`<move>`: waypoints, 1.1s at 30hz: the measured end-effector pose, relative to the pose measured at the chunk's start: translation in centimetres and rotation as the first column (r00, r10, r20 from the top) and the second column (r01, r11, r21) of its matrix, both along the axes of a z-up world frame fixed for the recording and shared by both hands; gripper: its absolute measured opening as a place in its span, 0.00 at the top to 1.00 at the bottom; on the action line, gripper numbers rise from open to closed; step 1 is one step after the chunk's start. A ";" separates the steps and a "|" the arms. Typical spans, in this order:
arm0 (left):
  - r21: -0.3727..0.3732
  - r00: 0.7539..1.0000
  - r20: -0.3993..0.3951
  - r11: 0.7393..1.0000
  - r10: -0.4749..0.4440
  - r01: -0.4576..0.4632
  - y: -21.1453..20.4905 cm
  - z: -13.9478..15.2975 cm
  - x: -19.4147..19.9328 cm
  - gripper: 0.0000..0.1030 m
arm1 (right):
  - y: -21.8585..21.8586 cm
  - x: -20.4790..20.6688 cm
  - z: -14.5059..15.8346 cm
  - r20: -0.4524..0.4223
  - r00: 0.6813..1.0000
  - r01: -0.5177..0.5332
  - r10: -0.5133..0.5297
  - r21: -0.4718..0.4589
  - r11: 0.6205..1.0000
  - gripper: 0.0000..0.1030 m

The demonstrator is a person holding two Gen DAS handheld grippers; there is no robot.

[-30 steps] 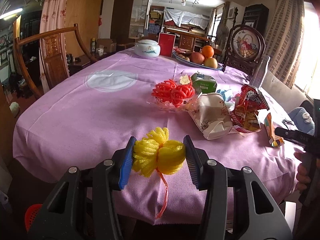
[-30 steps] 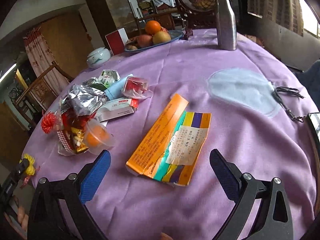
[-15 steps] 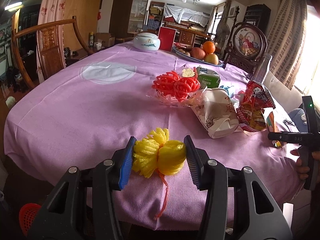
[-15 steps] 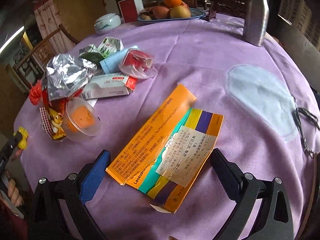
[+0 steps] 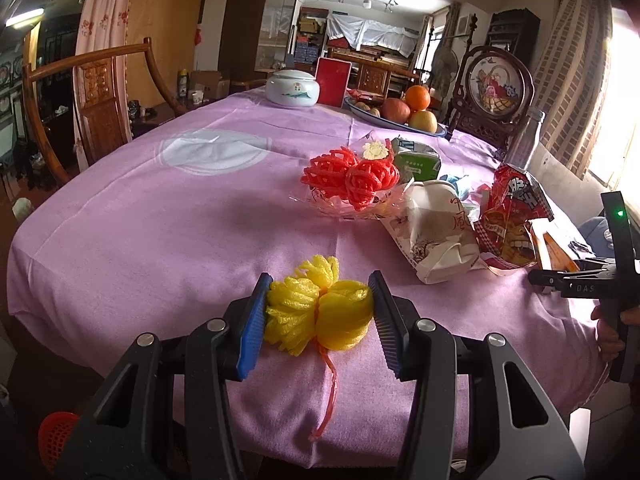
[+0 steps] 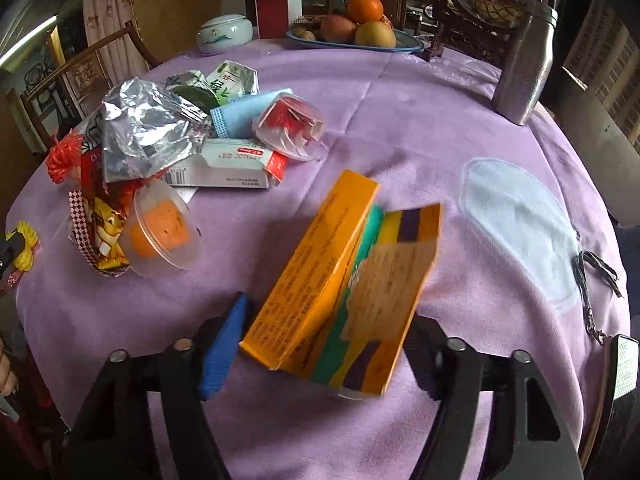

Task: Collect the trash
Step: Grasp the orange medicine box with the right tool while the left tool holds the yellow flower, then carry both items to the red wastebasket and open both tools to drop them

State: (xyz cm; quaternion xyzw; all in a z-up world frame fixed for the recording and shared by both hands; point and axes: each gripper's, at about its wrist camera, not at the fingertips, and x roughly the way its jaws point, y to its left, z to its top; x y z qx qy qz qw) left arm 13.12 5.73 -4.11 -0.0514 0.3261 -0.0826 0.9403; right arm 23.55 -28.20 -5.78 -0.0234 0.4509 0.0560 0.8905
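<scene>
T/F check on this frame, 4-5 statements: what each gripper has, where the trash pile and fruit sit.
1. The left gripper is clamped on a yellow foam fruit net. True.
2. The right gripper is empty. False: its jaws have just been closing, and the orange flattened carton sits squeezed between them, buckled upward.
3. The fruit plate sits at the far side of the table. True.
4. The clear cup with orange contents stands upright. False: it lies on its side against the snack bag.
5. The metal bottle lies flat. False: it stands upright.
</scene>
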 end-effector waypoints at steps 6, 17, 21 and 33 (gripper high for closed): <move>-0.032 1.000 -0.022 0.999 0.012 -0.012 0.4 0.3 0.8 0.53 | -0.4 -2.5 1.6 0.122 0.993 -0.003 -0.007 0.084 0.996 0.52; -0.026 0.999 0.025 0.999 0.032 -0.032 0.6 3.1 -1.4 0.53 | -4.1 -4.7 0.8 0.123 0.992 0.004 -0.040 0.279 0.960 0.69; -0.016 0.999 0.028 0.999 0.032 -0.032 0.1 3.3 -1.8 0.53 | -4.0 -4.6 1.4 0.151 0.986 0.031 -0.071 0.249 0.968 0.43; -0.004 1.000 0.013 1.000 0.019 -0.019 -0.8 2.9 -1.0 0.53 | -0.4 1.7 0.5 0.054 0.999 0.000 0.001 -0.013 1.000 0.23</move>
